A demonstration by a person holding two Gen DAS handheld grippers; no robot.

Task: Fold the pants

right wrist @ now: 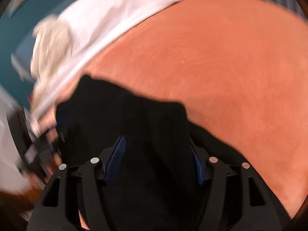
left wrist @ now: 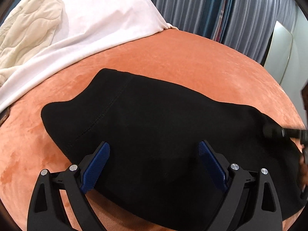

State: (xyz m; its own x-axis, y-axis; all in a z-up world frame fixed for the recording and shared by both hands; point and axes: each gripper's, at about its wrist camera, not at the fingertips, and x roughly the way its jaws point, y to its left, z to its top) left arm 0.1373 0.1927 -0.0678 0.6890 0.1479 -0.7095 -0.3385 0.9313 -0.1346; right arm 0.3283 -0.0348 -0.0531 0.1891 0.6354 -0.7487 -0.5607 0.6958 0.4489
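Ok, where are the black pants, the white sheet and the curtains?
black pants (left wrist: 154,119): left wrist view, middle of the fabric.
white sheet (left wrist: 107,17): left wrist view, smooth upper part.
curtains (left wrist: 192,3): left wrist view, grey pleats.

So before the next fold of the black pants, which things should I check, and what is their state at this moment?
1. Pants lie flat on the orange bed cover: ok in the left wrist view; the part near the right gripper cannot tell.
2. Left gripper open, over the pants: ok.
3. Right gripper open, black cloth between its fingers: ok.
4. Right wrist view sharp: not ok, it is motion blurred.
5. White sheet and cream quilt apart from the pants: ok.
6. Pants edges lined up for folding: cannot tell.
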